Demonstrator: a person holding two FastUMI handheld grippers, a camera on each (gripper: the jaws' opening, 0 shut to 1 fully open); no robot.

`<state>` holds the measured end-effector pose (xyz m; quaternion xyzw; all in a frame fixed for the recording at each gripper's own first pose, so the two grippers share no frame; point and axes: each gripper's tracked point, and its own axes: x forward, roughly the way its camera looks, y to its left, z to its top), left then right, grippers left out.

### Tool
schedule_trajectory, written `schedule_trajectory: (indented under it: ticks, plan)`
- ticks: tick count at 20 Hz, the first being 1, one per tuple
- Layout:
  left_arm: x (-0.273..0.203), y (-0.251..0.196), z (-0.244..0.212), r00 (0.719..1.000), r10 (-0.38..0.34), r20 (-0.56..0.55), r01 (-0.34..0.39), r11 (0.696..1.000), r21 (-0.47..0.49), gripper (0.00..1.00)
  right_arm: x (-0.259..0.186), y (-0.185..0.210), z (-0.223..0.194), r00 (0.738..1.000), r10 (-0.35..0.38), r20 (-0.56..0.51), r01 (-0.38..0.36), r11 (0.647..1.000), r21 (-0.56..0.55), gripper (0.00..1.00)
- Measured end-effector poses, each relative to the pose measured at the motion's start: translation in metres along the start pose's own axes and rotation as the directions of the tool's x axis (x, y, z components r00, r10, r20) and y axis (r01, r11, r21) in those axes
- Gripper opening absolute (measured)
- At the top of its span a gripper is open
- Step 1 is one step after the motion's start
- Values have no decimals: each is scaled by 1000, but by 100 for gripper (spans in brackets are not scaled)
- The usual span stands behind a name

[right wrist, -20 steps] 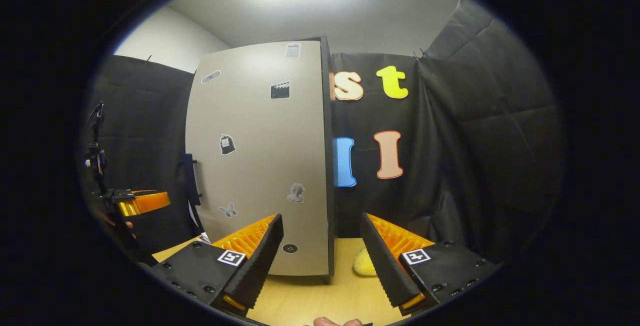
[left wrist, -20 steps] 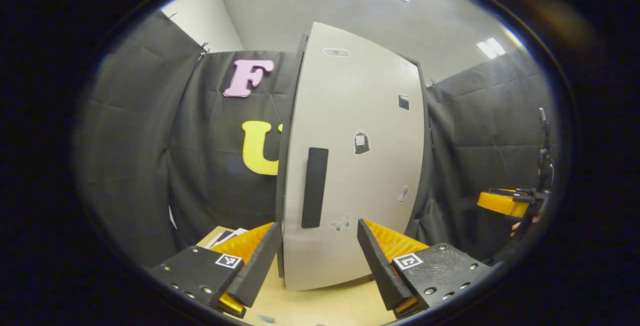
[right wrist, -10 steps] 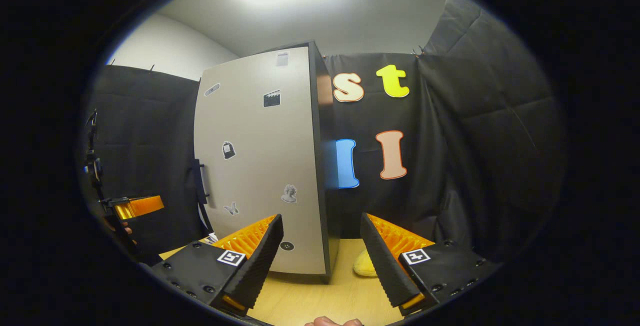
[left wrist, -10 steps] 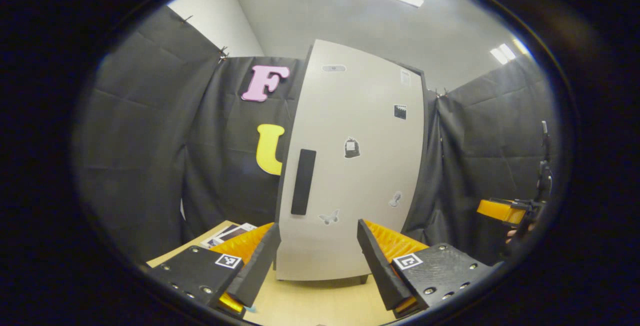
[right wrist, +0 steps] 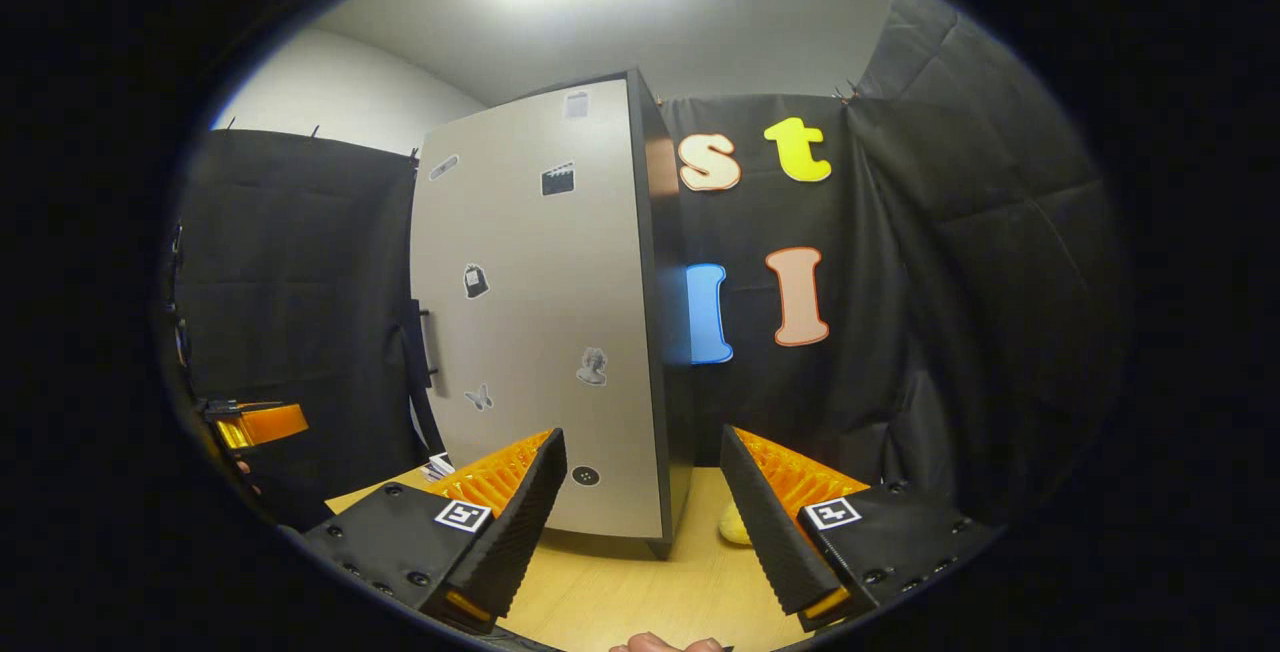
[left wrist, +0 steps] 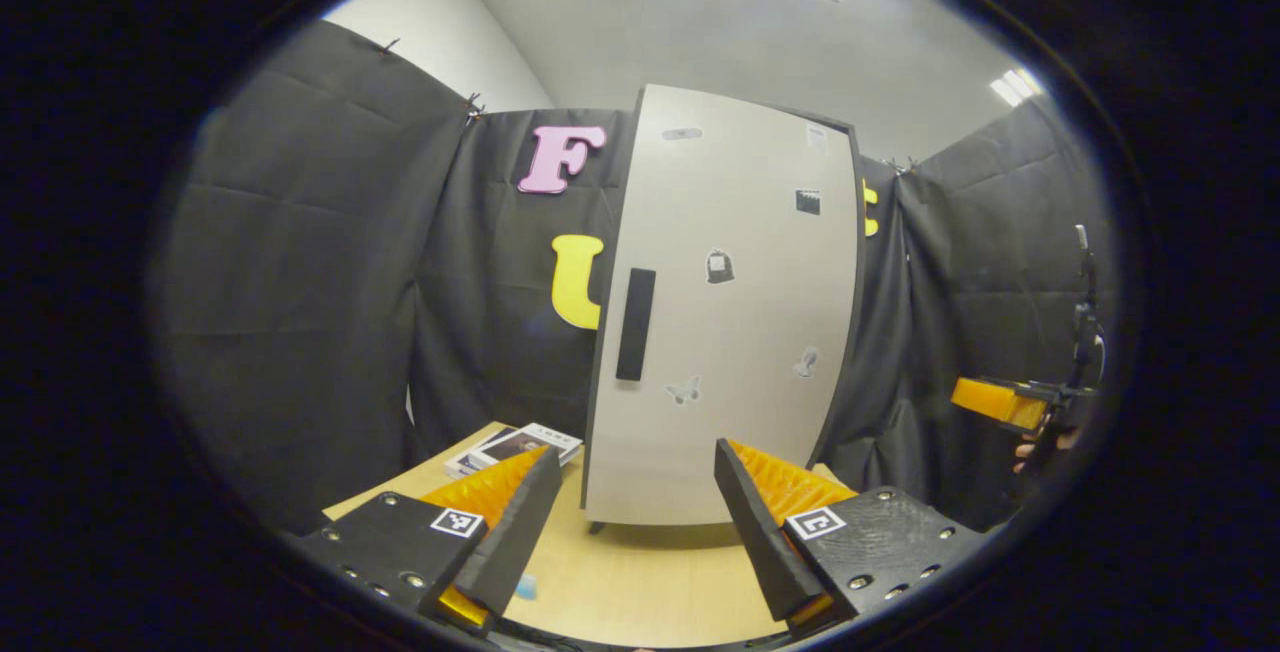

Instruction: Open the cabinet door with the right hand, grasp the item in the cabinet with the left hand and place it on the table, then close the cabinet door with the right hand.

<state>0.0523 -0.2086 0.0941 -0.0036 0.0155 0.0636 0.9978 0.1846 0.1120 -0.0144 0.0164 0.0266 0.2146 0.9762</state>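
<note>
Both grippers spread, empty | cabinet door closed | table

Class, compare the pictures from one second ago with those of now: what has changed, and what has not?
Both hand-held grippers drew back from the cabinet: it looks smaller, with more table showing. Nothing was gripped or released. The door stays shut; left hand-held gripper and right hand-held gripper stay open.

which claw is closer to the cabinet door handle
Left. The left claw faces the handle side of the door; the right claw sits off toward the door's opposite edge.
</note>
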Motion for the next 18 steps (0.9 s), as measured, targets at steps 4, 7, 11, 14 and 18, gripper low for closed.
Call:
schedule_trajectory:
  ticks: [4, 7, 11, 14, 18]
  plan:
    - [2, 24, -7, 1000, 20, -15, -19, 999, 32, 94, 20, 21, -35, 992, 63, -111, -57, 997, 55, 98]
    - [3, 46, -21, 999, 15, -39, -13, 998, 56, 91, 38, 23, -28, 996, 10, -94, -4, 998, 57, 98]
    - [19, 77, -27, 997, -30, -65, 32, 999, 36, 91, 67, 33, -14, 995, -84, -47, 86, 996, 39, 98]
    - [36, 98, -21, 996, -64, -62, 66, 997, 30, 92, 82, 48, -13, 991, -126, -44, 127, 992, 21, 98]
    - [52, 110, -26, 989, -125, -74, 126, 992, 2, 94, 87, 67, -15, 986, -158, -43, 160, 987, 29, 92]
